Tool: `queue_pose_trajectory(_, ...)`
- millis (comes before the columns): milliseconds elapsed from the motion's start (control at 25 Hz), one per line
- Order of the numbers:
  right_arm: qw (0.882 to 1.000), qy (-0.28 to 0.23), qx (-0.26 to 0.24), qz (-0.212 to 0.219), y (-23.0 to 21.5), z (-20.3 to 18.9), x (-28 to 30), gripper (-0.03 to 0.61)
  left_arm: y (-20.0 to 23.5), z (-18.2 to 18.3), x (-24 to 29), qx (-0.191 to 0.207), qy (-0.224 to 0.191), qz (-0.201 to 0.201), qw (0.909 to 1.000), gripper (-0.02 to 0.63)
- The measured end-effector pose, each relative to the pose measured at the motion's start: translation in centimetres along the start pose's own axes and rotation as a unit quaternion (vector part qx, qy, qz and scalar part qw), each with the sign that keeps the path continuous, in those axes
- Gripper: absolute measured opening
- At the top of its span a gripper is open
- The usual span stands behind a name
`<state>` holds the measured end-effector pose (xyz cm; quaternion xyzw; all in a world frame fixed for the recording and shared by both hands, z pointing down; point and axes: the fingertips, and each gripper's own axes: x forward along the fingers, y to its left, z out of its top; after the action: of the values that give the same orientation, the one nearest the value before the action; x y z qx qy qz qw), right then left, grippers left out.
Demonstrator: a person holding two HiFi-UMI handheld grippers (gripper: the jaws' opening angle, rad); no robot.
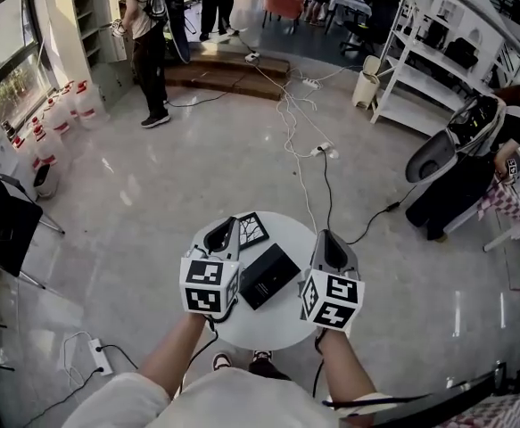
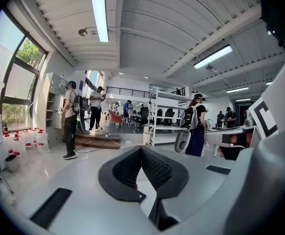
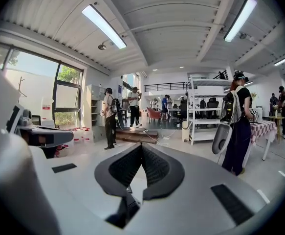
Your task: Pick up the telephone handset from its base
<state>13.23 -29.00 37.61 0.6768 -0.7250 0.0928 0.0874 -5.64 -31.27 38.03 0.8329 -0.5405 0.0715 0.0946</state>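
Observation:
In the head view, the black telephone [image 1: 268, 275] lies at the middle of a small round white table [image 1: 268, 328]; I cannot tell its handset from its base. My left gripper [image 1: 222, 232] hovers over the table's left side, just left of the phone. My right gripper [image 1: 328, 237] is over the table's right edge, just right of it. Neither touches the phone. In the left gripper view my left gripper [image 2: 141, 148] has its black pads together with nothing between them. The right gripper [image 3: 141, 146] in its own view is the same. The phone shows in neither gripper view.
A black-and-white patterned card [image 1: 252, 228] lies at the table's far edge. Cables [image 1: 295, 132] run across the floor beyond it. White shelving [image 1: 438, 69] and a grey chair [image 1: 442, 154] stand at the right, water bottles [image 1: 50, 123] at the left, a person [image 1: 148, 52] behind.

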Motion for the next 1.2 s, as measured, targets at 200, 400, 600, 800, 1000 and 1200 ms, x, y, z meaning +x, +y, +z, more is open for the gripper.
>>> queue_pose_trajectory(200, 1.000, 0.014, 0.011, 0.018, 0.3, -1.4, 0.6, 0.025, 0.4, -1.0, -0.5, -0.006, 0.010, 0.021, 0.9997, 0.015)
queue_pose_trajectory(400, 0.999, 0.022, 0.015, 0.029, 0.6, -2.5, 0.8, 0.025, 0.2, -2.6, -1.0, -0.008, 0.021, 0.032, 0.9992, 0.015)
queue_pose_trajectory(600, 0.998, 0.045, 0.013, 0.034, 0.0, -4.5, 0.4, 0.025, -0.7, -5.0, -1.0, -0.021, 0.042, 0.038, 0.9982, 0.015)
queue_pose_trajectory(800, 0.997, 0.072, 0.016, 0.035, -0.1, -6.8, 0.4, 0.025, -1.0, -7.4, -1.0, -0.029, 0.069, 0.037, 0.9965, 0.015)
queue_pose_trajectory(1000, 0.995, 0.092, 0.025, 0.030, -0.2, -9.2, 0.8, 0.025, -1.1, -9.9, -0.9, -0.027, 0.096, 0.030, 0.9946, 0.015)
queue_pose_trajectory(1200, 0.993, 0.114, 0.029, 0.031, -0.4, -11.9, 1.4, 0.025, -1.0, -12.1, -0.8, -0.029, 0.118, 0.029, 0.9921, 0.015)
